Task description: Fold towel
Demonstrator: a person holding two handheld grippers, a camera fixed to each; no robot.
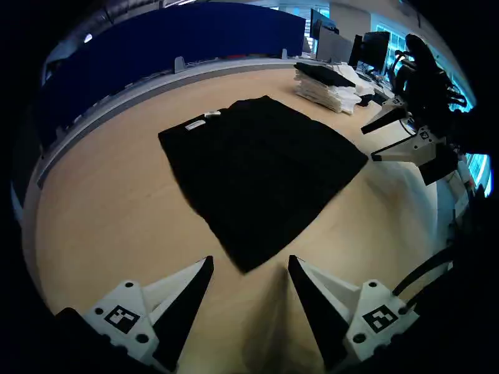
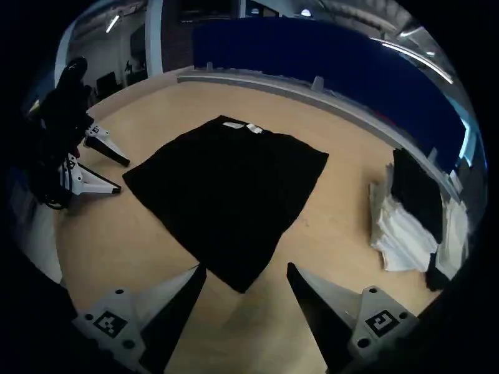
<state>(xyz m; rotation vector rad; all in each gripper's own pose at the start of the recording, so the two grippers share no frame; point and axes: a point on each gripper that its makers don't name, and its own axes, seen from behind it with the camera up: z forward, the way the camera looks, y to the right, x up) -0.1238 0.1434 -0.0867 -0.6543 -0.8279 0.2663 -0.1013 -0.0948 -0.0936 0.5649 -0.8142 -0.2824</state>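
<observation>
The left gripper (image 1: 249, 260) is at the very bottom of the left gripper view. Its two fingers stand wide apart with nothing between them, so it holds nothing. The right gripper (image 2: 246, 267) looks the same in the right gripper view: fingers far apart and nothing held.

Just past the fingertips in both views lies the black towel (image 1: 262, 168). It is spread out flat on the light wooden table (image 1: 106, 206). One corner of it points at the gap between the fingers. Two small white tags (image 1: 194, 124) sit at its far edge.

A bit farther off, each view shows the other gripper, held low just beside the towel on the opposite side. Its fingers are parted and aimed at the towel's edge but do not touch it.

Farther still, on the same table and well apart from the black towel, is a stack of folded towels (image 1: 327, 90). It is mostly white, with a black one on top.

At the back, a blue divider wall (image 1: 168, 43) runs along the far edge of the table, and dark computer screens (image 1: 374, 47) stand past the stack.
</observation>
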